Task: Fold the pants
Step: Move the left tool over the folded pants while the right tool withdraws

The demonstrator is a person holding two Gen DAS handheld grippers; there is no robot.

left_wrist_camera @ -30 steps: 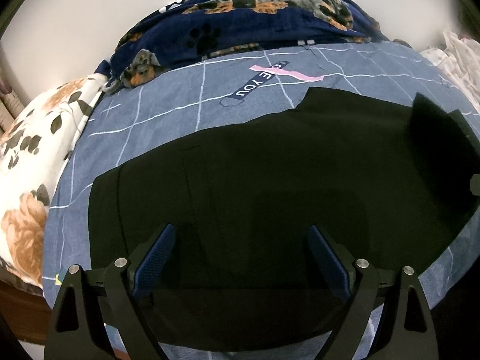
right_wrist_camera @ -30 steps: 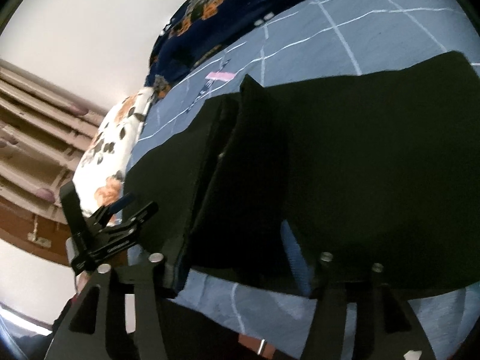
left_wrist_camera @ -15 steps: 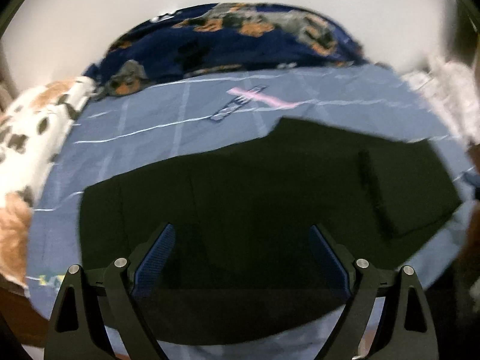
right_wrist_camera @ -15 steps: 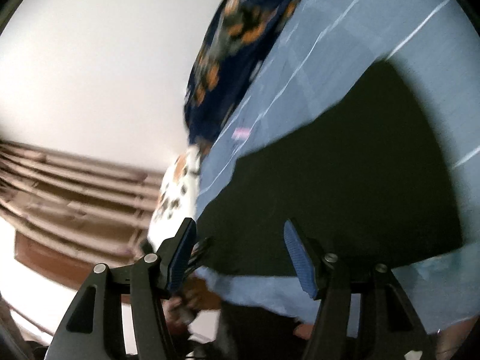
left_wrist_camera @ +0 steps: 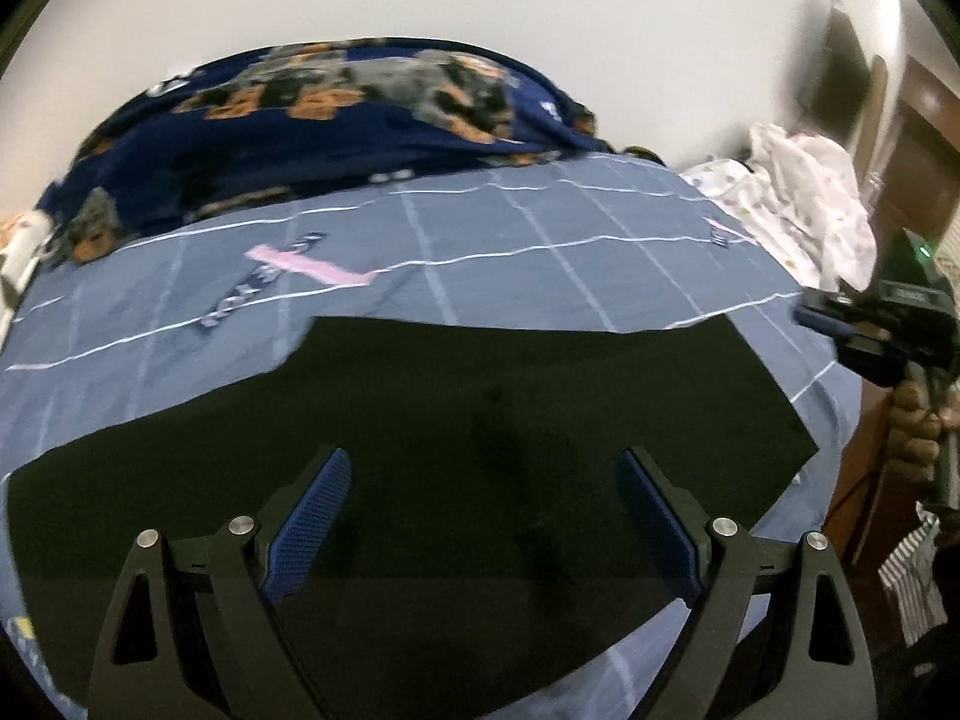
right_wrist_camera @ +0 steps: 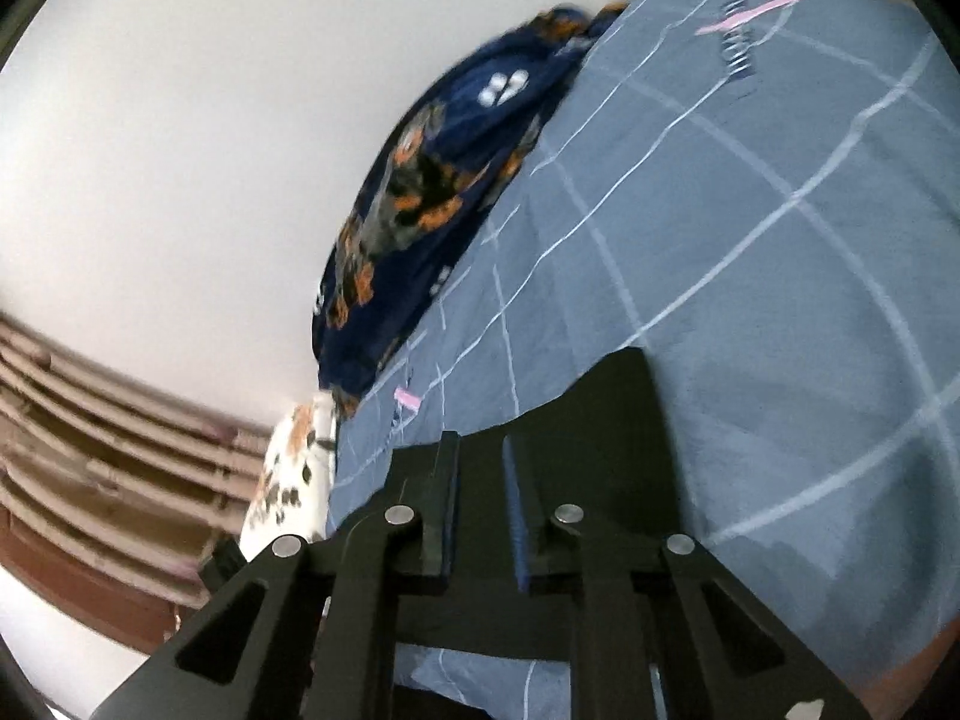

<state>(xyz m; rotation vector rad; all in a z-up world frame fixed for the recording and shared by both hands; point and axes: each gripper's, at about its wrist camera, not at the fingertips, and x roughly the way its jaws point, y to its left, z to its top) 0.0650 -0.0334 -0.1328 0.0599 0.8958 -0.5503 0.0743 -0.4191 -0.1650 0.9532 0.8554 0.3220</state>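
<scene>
Black pants (left_wrist_camera: 456,450) lie flat on the bed (left_wrist_camera: 540,228), spread across the blue grid sheet, near edge toward me. My left gripper (left_wrist_camera: 483,516) hangs over them, fingers spread wide, nothing between: staged for a grab, I'd guess. My right gripper (right_wrist_camera: 483,510) sits off the pants' end, jaws closing, narrow gap, no cloth visibly between them. Likely resetting before the next fold.

Dark printed lettering strip (left_wrist_camera: 258,294) on blue-grey checked bedsheet (left_wrist_camera: 540,240) was too blurred to read in left wrist view. Second lettering strip (right_wrist_camera: 737,48) in right wrist view likewise unreadable.
</scene>
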